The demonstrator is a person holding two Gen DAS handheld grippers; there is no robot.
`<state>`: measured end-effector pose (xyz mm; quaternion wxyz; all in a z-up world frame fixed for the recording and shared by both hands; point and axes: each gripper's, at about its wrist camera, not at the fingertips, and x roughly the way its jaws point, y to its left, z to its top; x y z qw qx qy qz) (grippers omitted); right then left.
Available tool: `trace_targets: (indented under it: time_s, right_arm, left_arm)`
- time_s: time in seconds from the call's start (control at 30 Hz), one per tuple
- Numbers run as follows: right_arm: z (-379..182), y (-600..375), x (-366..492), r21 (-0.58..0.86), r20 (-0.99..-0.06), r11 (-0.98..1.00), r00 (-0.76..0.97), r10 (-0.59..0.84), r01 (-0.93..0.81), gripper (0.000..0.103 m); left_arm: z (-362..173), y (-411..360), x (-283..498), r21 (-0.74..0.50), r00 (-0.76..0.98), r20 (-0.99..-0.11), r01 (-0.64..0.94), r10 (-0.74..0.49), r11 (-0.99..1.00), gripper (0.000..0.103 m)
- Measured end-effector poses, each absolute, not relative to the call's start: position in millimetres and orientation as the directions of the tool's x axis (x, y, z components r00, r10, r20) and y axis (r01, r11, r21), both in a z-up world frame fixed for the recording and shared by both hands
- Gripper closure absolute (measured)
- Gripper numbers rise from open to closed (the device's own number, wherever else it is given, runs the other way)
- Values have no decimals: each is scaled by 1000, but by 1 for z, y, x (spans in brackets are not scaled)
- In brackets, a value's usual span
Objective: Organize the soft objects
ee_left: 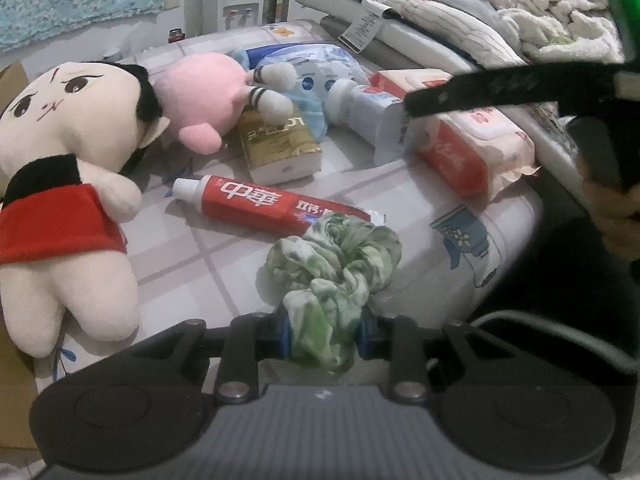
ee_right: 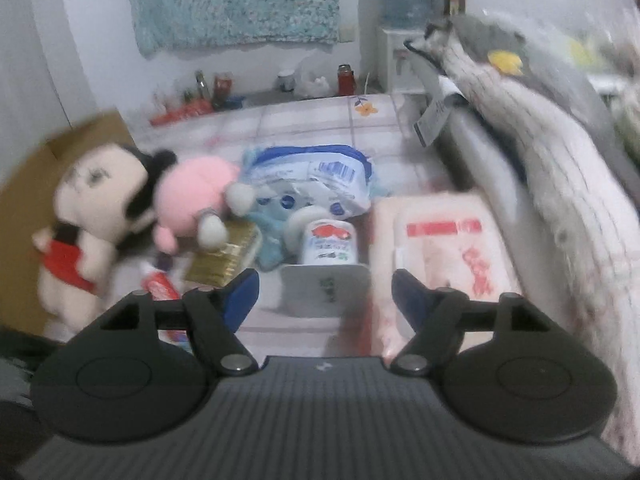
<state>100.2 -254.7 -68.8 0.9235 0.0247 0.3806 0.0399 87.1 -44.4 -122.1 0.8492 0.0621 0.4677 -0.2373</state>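
Your left gripper (ee_left: 325,334) is pinching a green-and-white scrunchie (ee_left: 334,264) between its blue pads; most of the fabric bunches up in front of the fingers, over the checked tablecloth (ee_left: 192,256), right at the near end of a red toothpaste tube (ee_left: 264,204). Your right gripper (ee_right: 325,294) is spread wide w/ nothing between the jaws; it sits above the near end of a white tube (ee_right: 326,264), next to a pink wipes pack (ee_right: 440,248). In the left cam, that right tool shows as a dark finger reaching in from the right, over the wipes. On the left of the table lies a doll in a red top (ee_left: 60,168), touching a pink plush (ee_left: 200,96), w/ a gold tissue pack (ee_left: 280,144) under the plush's paw. The right cam is blurry.
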Motion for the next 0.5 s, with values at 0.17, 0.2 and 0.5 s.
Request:
trace_targets:
  time_s: [0.17, 0.2, 0.5]
  right_arm:
    - [-94, -242, 120, 3, -722, 998, 691, 41, -57, 29]
    - [-97, -241, 122, -9, -719, 998, 694, 34, -58, 28]
    - [-108, -212, 128, -163, -684, 981, 728, -38, -102, 29]
  left_arm:
    - [-122, -40, 89, -126, 452, -820, 455, -350, 882, 73]
    - [-122, -40, 89, -127, 452, -820, 454, -351, 882, 73]
    - [-121, -38, 88, -120, 464, -816, 447, -345, 886, 73]
